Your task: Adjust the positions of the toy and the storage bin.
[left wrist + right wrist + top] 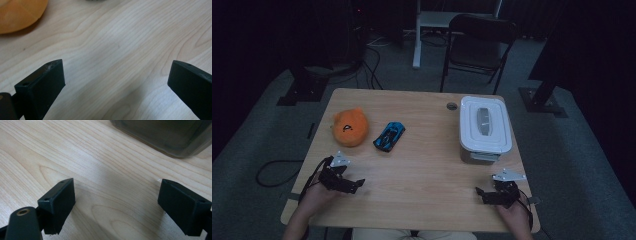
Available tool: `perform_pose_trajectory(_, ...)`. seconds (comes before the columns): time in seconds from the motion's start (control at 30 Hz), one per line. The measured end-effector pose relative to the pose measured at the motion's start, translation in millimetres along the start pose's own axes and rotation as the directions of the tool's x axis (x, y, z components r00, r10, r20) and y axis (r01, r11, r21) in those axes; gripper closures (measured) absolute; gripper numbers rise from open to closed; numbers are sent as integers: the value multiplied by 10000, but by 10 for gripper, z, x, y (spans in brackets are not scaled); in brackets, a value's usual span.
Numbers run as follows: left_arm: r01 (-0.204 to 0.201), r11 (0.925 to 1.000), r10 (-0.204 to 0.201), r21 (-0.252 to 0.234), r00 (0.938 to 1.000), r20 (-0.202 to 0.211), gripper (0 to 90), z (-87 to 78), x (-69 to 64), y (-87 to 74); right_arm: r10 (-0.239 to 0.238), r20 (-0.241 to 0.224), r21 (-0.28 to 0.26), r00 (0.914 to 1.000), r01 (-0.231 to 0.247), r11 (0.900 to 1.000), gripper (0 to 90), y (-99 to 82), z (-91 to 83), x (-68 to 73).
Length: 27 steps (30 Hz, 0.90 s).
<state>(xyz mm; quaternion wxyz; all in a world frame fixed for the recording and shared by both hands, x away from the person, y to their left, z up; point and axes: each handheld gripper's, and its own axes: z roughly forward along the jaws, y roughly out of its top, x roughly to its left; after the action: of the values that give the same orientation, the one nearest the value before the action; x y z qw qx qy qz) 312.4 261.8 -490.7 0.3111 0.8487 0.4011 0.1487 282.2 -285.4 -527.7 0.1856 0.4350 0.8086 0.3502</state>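
Observation:
An orange plush toy lies at the table's left side, with a blue toy car just to its right. A grey box with a white lid, shut, stands at the right. My left gripper rests low over the front left of the table, open and empty, a short way in front of the plush. In the left gripper view bare wood lies between the jaws and the plush shows at the upper left. My right gripper is open and empty at the front right, in front of the box. The right gripper view has the box's base at the top.
The wooden table has a round cable hole near its far edge. A black folding chair stands behind the table. A cable lies on the floor at the left.

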Motion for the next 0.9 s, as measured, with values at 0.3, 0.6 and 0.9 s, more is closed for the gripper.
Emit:
perform_pose_trajectory(0.3,-186,9998,186,108,9998,38,16,58,-35,171,11,1,9,10000,-11,10000,137,1,-1,1)
perform_pose_trajectory(0.6,-367,9993,365,30,9987,350,22,130,-72,344,4,-1,5,10000,-4,10000,137,0,0,0)
perform_pose_trajectory(0.9,-555,9981,545,257,9978,365,36,252,-126,524,5,-1,8,10000,-5,10000,138,0,0,0)
